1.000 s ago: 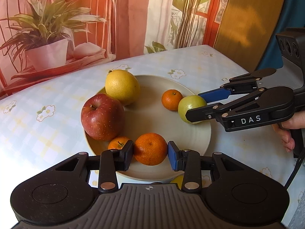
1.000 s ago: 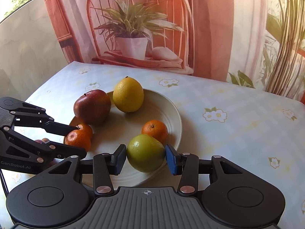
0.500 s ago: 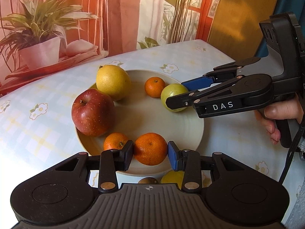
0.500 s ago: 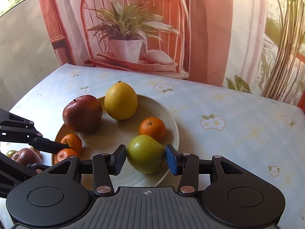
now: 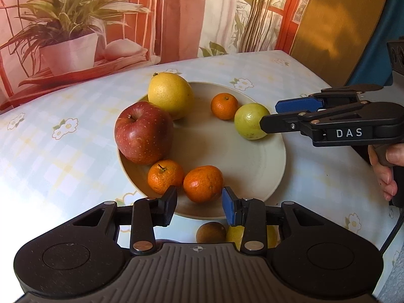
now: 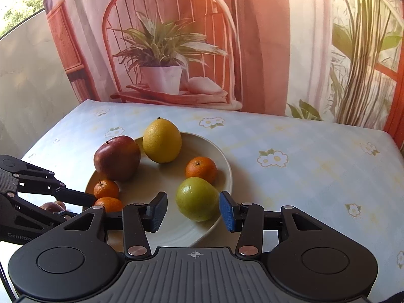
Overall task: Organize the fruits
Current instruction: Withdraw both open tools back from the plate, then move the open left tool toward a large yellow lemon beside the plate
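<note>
On the plate (image 5: pixel 265 166), the left tool (image 5: pixel 199 202) stood open around 1 mandarin (image 5: pixel 203 183) at 6 o'clock; the right tool (image 6: pixel 193 210) stood open around the green fruit (image 6: pixel 195 198) at 3 o'clock.

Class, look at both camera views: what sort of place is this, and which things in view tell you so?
Probably a home dining spot, staged for recording. A table with a flowered tablecloth carries a plate of fruit, and behind it hangs a printed backdrop picturing a potted plant on a chair, rather than a real room.
</note>
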The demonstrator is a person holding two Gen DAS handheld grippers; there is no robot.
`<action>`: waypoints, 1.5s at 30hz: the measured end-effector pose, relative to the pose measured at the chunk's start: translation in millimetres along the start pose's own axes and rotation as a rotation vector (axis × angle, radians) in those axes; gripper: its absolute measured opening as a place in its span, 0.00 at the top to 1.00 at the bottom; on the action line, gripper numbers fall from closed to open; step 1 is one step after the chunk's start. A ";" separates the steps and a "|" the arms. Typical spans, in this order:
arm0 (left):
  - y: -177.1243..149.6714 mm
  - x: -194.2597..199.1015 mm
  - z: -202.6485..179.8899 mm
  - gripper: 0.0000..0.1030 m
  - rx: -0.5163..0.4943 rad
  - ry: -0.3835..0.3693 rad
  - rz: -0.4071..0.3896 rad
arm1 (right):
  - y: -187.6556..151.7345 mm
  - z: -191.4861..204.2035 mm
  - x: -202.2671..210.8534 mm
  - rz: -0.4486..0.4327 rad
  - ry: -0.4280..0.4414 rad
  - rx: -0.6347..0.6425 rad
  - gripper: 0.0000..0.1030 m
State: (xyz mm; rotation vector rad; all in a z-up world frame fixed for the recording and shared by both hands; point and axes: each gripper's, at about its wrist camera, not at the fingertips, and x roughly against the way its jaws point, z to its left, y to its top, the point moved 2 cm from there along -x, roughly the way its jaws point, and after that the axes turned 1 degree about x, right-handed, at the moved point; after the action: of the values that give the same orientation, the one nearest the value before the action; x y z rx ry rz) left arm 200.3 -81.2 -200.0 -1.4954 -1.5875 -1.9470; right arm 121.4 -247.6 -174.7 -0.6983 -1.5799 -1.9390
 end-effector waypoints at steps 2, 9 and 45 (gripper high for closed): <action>-0.7 2.4 -2.1 0.60 0.002 0.006 -0.002 | -2.1 0.7 4.9 -0.005 -0.002 -0.012 0.59; 1.0 24.5 -3.1 0.60 0.013 0.019 -0.055 | -11.9 6.2 21.7 -0.019 -0.015 -0.041 0.59; -67.2 107.2 13.3 0.60 0.099 0.080 -0.176 | -74.7 67.5 70.6 0.053 -0.032 0.001 0.59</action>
State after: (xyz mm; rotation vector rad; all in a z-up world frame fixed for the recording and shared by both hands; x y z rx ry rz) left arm 112.0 -0.4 -157.2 -1.2622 -1.8052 -1.9587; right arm 22.7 -174.6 -166.5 -0.7668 -1.5656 -1.8976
